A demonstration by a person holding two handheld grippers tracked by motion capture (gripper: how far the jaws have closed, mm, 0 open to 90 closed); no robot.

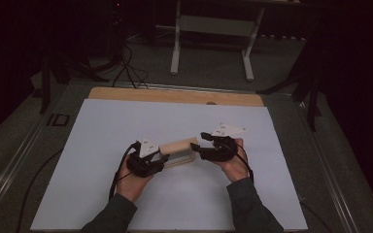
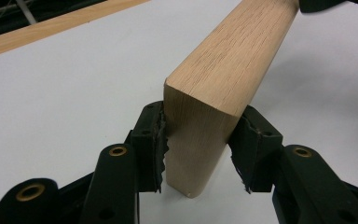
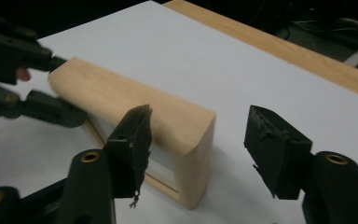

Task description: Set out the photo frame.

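wooden frame (image 1: 178, 151): upright on its edge on the white bench (image 1: 102, 145), just right of centre | left hand-held gripper (image 2: 196, 149): pinching the frame's end at 9 o'clock | right hand-held gripper (image 3: 196, 149): spread, jaws either side of the 3 o'clock end, not pressing

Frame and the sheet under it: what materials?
Frame: looks like light solid wood, oak-like, matte; open grain and end grain show. White sheet: probably paper or thin board, smooth and matte. Tabletop beneath: wood-look edge, possibly laminate.
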